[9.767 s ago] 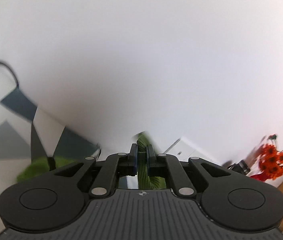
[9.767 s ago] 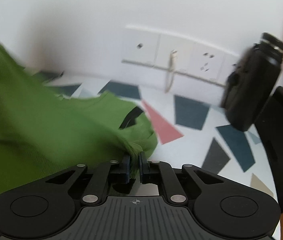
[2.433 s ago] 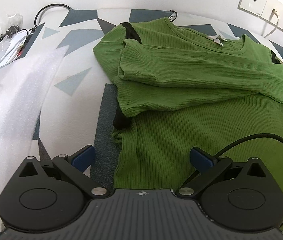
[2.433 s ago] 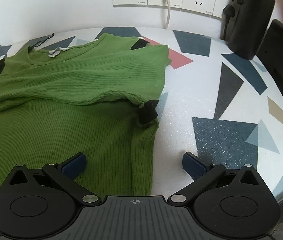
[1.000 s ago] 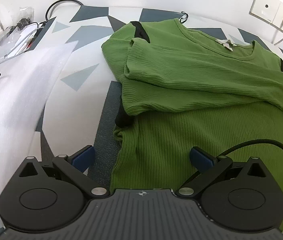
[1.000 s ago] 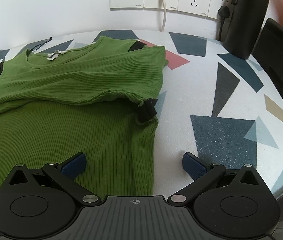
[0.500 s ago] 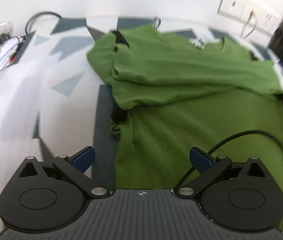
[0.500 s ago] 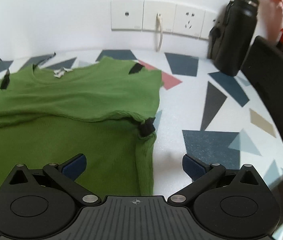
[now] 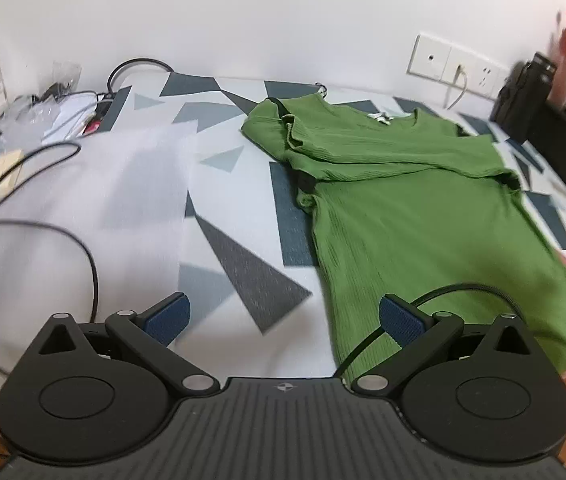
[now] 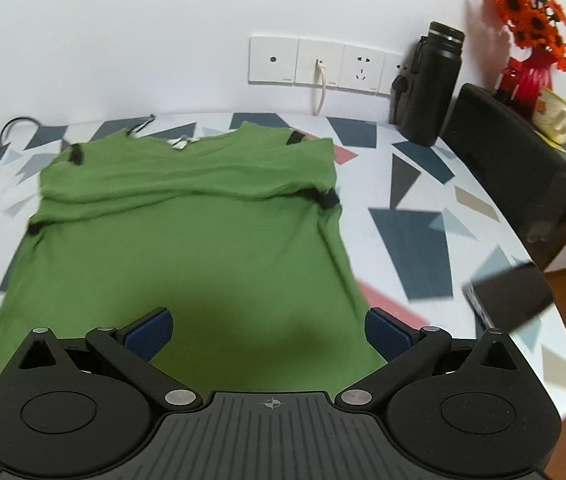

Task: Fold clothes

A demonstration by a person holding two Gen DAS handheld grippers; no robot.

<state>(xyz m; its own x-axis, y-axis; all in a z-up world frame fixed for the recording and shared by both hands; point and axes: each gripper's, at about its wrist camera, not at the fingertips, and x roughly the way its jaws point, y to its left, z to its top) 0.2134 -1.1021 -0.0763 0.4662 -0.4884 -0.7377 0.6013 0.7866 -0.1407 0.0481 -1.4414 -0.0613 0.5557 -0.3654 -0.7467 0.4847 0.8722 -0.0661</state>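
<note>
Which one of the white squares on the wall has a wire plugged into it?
The second wall plate from the left: a white cable hangs down from it. The plate to its left shows only a small round hole, and the one to its right has empty socket holes.

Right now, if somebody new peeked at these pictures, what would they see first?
First, the big green top, spread flat in the middle of the table with both sleeves folded across its chest. Next, the orange flowers in a red vase by the wall at the far right, beside a black bottle. Both grippers are open and hold nothing.
</note>
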